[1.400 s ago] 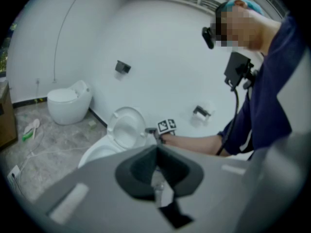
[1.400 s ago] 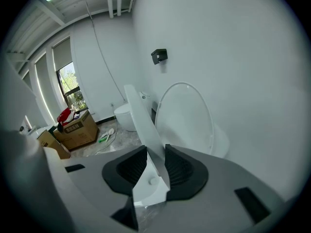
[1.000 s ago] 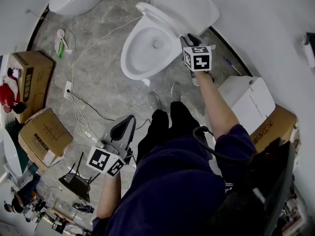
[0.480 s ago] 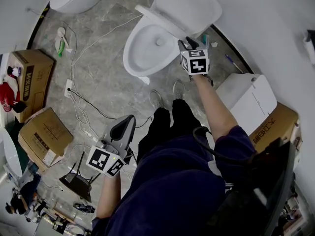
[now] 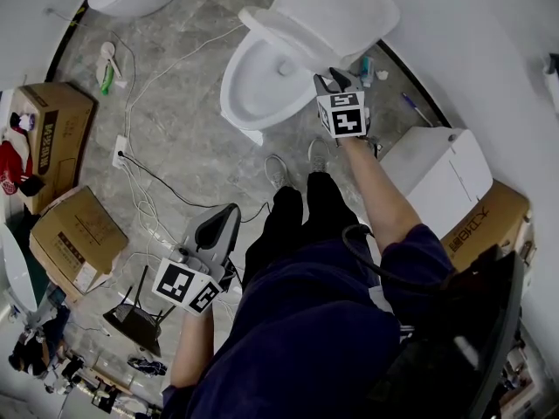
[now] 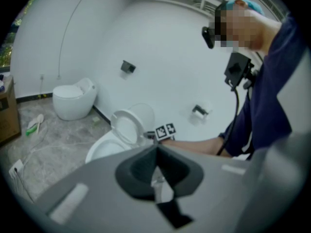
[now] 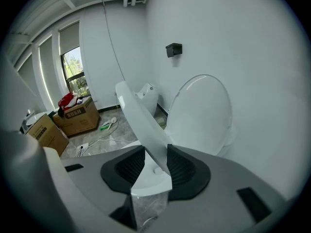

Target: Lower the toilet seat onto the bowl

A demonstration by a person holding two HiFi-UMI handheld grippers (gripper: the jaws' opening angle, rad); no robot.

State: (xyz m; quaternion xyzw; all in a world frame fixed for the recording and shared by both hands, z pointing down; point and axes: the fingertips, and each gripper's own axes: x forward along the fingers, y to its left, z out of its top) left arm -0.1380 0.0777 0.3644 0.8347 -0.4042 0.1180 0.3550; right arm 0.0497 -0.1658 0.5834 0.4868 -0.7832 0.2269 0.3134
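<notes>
Now we find the white plastic toilet seat (image 5: 279, 33) lower; right gripper (image 5: 330, 77) jaws, widening, clasp it; left gripper (image 6: 156, 152) jaws clenched.

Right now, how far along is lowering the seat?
Done: the seat is tipped away from the upright lid. In hand: the right gripper grips its rim, jaws just easing open around it. To do: bring it down flat onto the bowl; it hangs tilted, partway. The left gripper is shut, empty.

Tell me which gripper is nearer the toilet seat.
Right. The right gripper has the half-lowered toilet seat between its jaws, which have just been opening. The left gripper hangs low beside the person's leg, far from it.
</notes>
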